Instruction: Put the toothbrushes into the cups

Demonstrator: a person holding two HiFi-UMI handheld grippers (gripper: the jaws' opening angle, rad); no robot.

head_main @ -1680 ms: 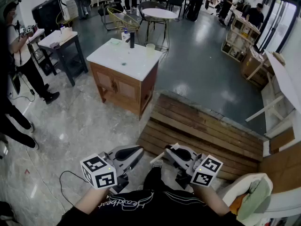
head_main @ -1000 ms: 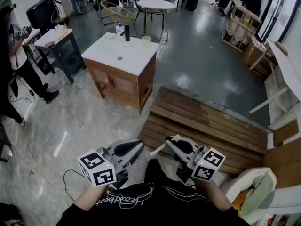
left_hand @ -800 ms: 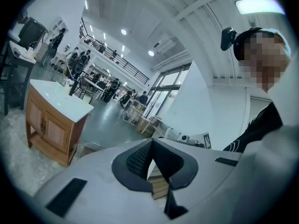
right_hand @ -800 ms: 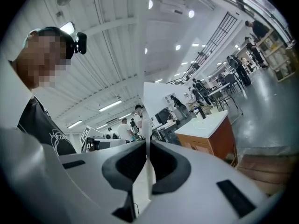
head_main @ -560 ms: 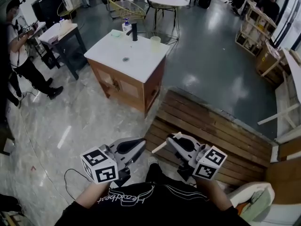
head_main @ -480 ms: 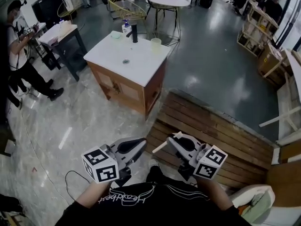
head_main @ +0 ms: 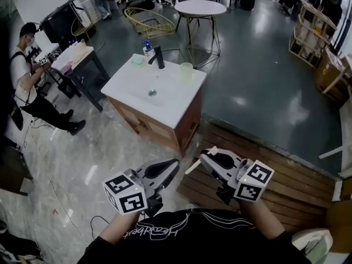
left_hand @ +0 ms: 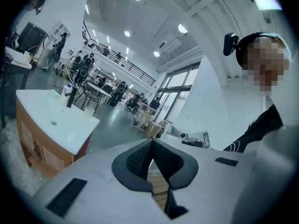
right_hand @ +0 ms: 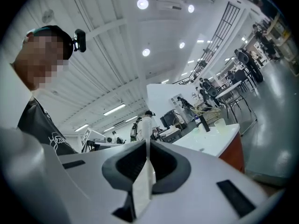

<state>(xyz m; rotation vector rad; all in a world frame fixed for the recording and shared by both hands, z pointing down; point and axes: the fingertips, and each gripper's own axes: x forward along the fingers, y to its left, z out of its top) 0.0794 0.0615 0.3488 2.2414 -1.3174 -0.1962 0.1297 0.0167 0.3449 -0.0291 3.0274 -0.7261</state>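
Your right gripper (head_main: 204,155) clamps the toothbrush (head_main: 192,168); left gripper (head_main: 175,163) is together, empty; reach the cup (head_main: 187,72) on the counter (head_main: 132,94), brush upright.

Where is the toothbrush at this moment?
Head view, lower centre: the toothbrush is clamped in the right gripper, one end poking toward the left gripper, short of the sink cabinet.

toothbrush (head_main: 192,168): partly hidden inside right gripper (head_main: 204,157) | cup (head_main: 187,72): contents too small
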